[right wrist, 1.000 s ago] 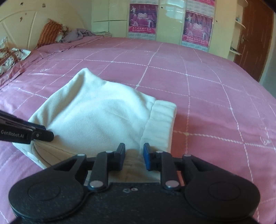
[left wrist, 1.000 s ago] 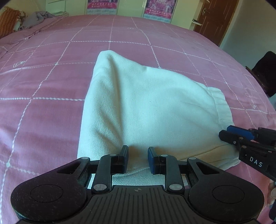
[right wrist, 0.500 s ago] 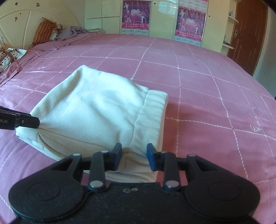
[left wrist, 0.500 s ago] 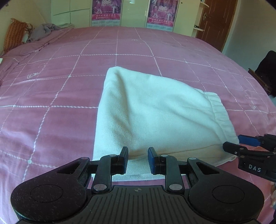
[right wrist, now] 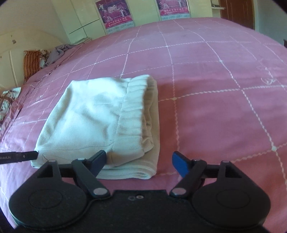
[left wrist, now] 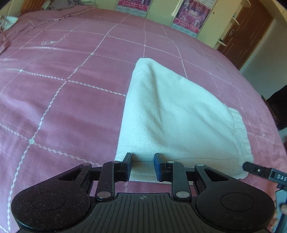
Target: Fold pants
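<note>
The cream-white pants [left wrist: 172, 114] lie folded into a compact bundle on the pink checked bed [left wrist: 53, 93]; they also show in the right wrist view [right wrist: 96, 114], with the ribbed waistband on the right side. My left gripper [left wrist: 142, 165] sits at the bundle's near edge, its jaws slightly apart with a fold of cloth between them. My right gripper [right wrist: 139, 162] is wide open at the bundle's near right corner, holding nothing. Its tip [left wrist: 251, 166] shows at the right in the left view; the left gripper's tip [right wrist: 30, 154] shows at the left in the right view.
Pillows and crumpled clothes [right wrist: 53, 53] lie at the head of the bed. Wardrobes with purple posters [right wrist: 114, 14] and a brown door [left wrist: 245, 34] stand beyond the bed. A dark object [left wrist: 278, 107] stands off the bed's right side.
My right gripper has opened wide and let go of the pants, pulling back a little. The bundle has settled flat on the bed. My left gripper stays at the near edge.
</note>
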The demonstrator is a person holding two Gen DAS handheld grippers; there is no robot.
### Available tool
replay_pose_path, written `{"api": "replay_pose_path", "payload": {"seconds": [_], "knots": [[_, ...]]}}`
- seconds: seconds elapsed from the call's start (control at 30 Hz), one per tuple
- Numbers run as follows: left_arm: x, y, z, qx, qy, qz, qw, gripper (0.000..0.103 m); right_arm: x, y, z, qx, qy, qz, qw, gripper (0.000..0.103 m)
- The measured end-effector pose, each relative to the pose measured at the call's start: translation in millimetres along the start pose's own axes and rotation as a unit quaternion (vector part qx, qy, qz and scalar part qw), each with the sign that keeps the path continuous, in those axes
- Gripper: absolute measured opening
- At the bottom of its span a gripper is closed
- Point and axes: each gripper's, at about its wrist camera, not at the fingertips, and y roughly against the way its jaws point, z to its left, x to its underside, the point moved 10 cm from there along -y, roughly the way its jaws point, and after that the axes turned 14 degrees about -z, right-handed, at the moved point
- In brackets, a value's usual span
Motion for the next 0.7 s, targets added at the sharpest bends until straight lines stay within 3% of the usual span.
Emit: {"api": "replay_pose_path", "payload": {"seconds": [0.03,0.17,0.37,0.47,0.63,0.7], "knots": [[-3.5,0.0,6.6,0.011,0.019,-0.001,0.9997,0.026,0.8,-1.6,-4.2,-0.004,-0.025,0.007,1.000,0.083],[-19.0,-1.6,37.6,0.000,0.043,-0.007,0.9990,0.026,2.0,-6.9,-14.9,-0.031,-0.106,0.033,0.993,0.084],[-9.1,-28.8,29.4,0.071,0.097,0.041,0.9918,0.026,-2.8,-23.2,-14.9,-0.055,-0.126,0.048,0.989,0.085],[-8.7,-41.3,29.5,0.071,0.111,0.043,0.9904,0.037,-4.3,-29.1,-16.2,-0.069,-0.131,0.056,0.987,0.085],[-5.6,-49.0,31.7,0.091,0.139,0.060,0.9843,0.038,-9.2,-35.5,-26.9,-0.090,-0.160,0.064,0.981,0.082],[-6.1,-50.1,39.7,0.083,0.135,0.064,0.9853,0.049,-11.9,-37.9,-32.0,-0.092,-0.180,0.063,0.977,0.081]]}}
